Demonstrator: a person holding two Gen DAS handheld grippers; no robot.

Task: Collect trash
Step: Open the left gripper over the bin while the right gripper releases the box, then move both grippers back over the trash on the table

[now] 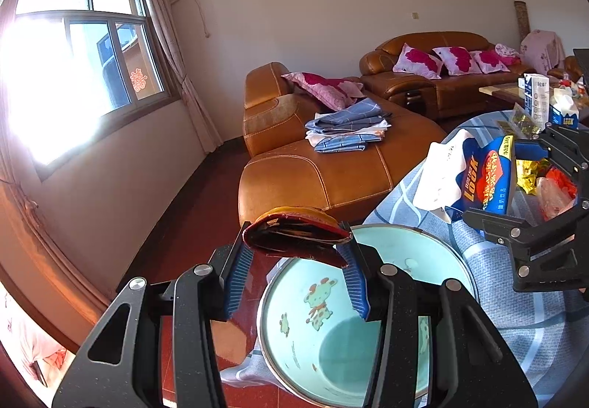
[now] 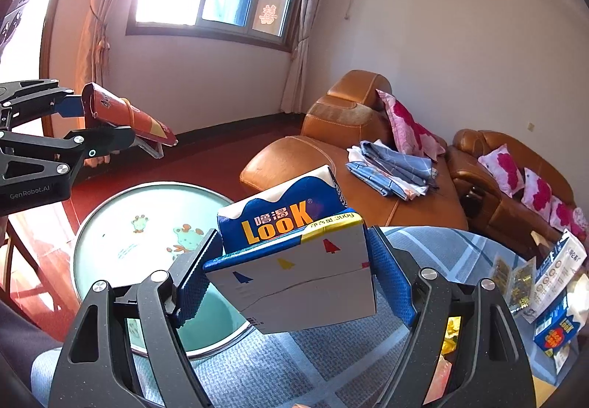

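My left gripper is shut on a flattened red and orange carton, held in the air above the far rim of a pale green basin with cartoon animals inside. The carton also shows in the right wrist view. My right gripper is shut on a blue and white LOOK milk carton, held above the basin's near side and the blue checked tablecloth. The right gripper and its carton show at the right of the left wrist view.
More cartons and yellow and red wrappers lie on the tablecloth; another LOOK carton lies at right. An orange leather sofa with folded cloth and pillows stands beyond, on a red floor.
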